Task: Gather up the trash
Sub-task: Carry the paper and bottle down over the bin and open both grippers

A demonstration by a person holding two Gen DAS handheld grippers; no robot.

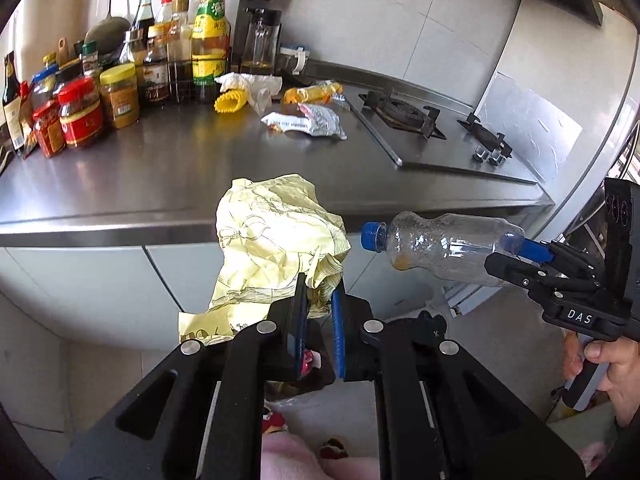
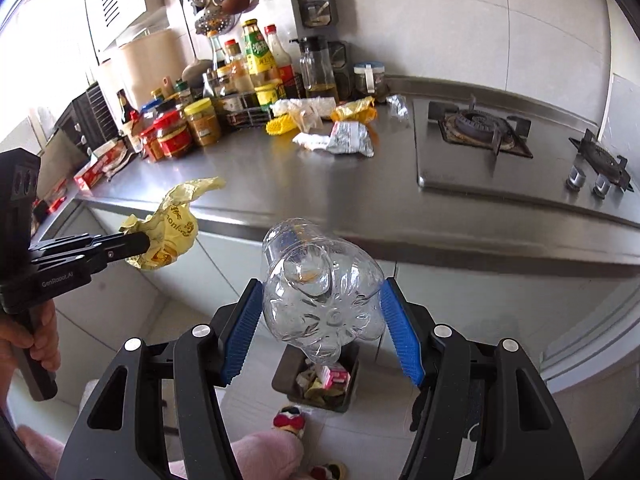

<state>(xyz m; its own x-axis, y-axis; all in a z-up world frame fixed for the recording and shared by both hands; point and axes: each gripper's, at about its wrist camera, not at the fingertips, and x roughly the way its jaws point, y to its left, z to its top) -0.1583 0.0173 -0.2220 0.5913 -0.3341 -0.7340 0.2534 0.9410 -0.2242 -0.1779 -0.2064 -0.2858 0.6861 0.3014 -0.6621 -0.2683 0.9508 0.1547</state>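
Note:
My left gripper (image 1: 319, 300) is shut on a crumpled pale yellow wrapper (image 1: 272, 240), held in the air in front of the counter edge; it also shows in the right wrist view (image 2: 168, 232). My right gripper (image 2: 320, 320) is shut on the base of an empty clear plastic bottle (image 2: 320, 300) with a blue cap (image 1: 372, 235), held above a dark bin (image 2: 316, 380) on the floor that holds scraps. More trash lies on the steel counter: a silver snack bag (image 2: 348, 140), a yellow wrapper (image 2: 356, 110), a white plastic bag (image 2: 304, 110) and a yellow corn-like piece (image 2: 280, 125).
Sauce bottles and jars (image 2: 200, 120) crowd the back left of the counter (image 2: 280, 184). A gas hob (image 2: 476, 128) sits at the right. Utensils hang on the tiled wall. Cabinet fronts are below the counter. Slippered feet (image 2: 288, 420) stand by the bin.

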